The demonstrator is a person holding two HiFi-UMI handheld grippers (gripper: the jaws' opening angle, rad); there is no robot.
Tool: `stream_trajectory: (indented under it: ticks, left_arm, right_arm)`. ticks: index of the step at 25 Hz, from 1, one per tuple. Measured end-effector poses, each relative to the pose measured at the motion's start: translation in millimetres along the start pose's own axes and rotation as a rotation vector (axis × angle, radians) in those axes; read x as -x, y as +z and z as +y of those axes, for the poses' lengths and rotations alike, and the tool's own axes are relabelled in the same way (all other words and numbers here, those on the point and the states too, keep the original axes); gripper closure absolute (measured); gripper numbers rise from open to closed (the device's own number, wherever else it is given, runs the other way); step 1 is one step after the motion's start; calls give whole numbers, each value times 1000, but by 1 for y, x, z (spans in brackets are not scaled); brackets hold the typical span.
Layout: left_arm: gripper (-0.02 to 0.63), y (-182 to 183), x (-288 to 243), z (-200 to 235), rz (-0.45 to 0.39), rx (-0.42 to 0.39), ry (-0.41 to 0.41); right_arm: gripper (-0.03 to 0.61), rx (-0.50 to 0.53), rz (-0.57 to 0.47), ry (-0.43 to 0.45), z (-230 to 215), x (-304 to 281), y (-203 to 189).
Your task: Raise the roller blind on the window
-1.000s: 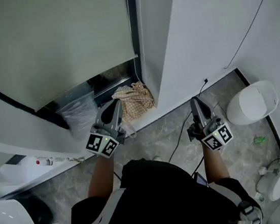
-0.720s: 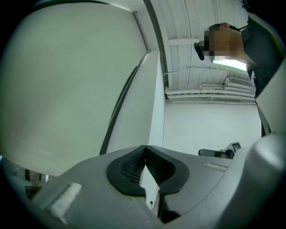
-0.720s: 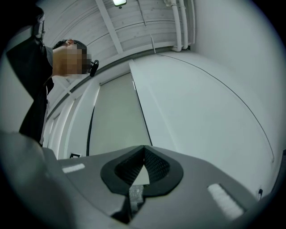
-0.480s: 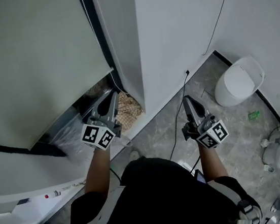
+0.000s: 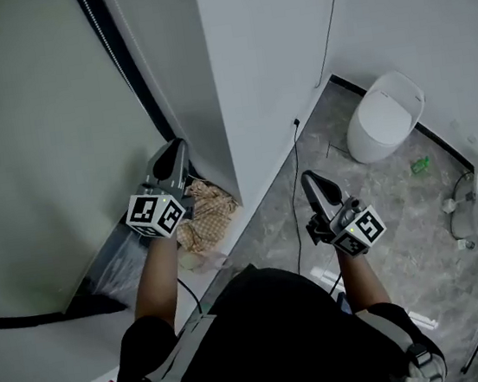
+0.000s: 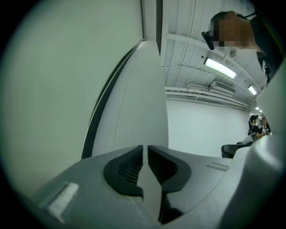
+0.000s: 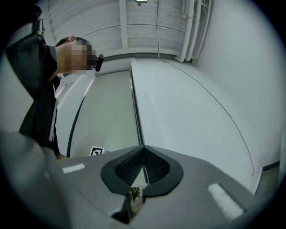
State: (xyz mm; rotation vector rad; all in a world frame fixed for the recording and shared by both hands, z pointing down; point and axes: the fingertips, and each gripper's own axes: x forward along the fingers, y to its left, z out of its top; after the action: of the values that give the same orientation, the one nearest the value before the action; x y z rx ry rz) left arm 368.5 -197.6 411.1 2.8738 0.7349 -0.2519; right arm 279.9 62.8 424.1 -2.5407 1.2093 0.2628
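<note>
The pale roller blind (image 5: 38,125) fills the left of the head view and hangs low over the window. Its bead chain (image 5: 99,21) runs down the dark frame at the blind's right edge. My left gripper (image 5: 171,151) points up at that frame, just right of the blind. In the left gripper view the bead chain (image 6: 96,116) lies left of the jaws. The left jaws have just been opening and stand a narrow slit apart with nothing between them. My right gripper (image 5: 309,181) hangs shut and empty in front of the white wall (image 5: 265,60).
A checked cloth (image 5: 207,212) and a plastic bag (image 5: 114,272) lie on the sill below the left gripper. A black cable (image 5: 295,187) runs down the wall to the floor. A white bin (image 5: 384,114) stands on the grey floor at the right.
My left gripper has risen from the sill toward the frame beside the blind's right edge. The head view has swung right. The right gripper has hardly moved.
</note>
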Motion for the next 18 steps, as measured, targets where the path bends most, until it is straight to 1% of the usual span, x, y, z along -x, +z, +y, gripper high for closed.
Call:
stream_trajectory:
  ticks: [1, 2, 4, 6, 9, 12, 16, 17, 18]
  left_arm:
    - [561, -2, -6, 6, 14, 4, 2]
    - [558, -4, -11, 13, 28, 5, 5]
    - [521, -8, -22, 28, 50, 3, 21]
    - [488, -9, -33, 44, 56, -4, 41]
    - [463, -9, -49, 64, 55, -15, 60]
    - [462, -11, -61, 71, 48, 6, 36]
    - [465, -7, -69, 67, -7, 81, -23]
    - [482, -4, -69, 65, -22, 93, -29]
    - [554, -2, -67, 63, -37, 101, -29]
  right_arm:
    - [578, 1, -2, -18, 0, 1, 0]
    - [578, 2, -4, -32, 0, 3, 1]
    - [578, 7, -7, -51, 2, 5, 3]
    - [578, 16, -6, -61, 4, 9, 5]
    - [578, 19, -5, -104, 4, 14, 8]
    - [578, 39, -2, -134, -1, 24, 5]
    - [578, 12, -2, -172, -6, 24, 12]
    - [578, 14, -2, -172, -8, 25, 14]
    - [578, 21, -2, -167, -9, 25, 14]
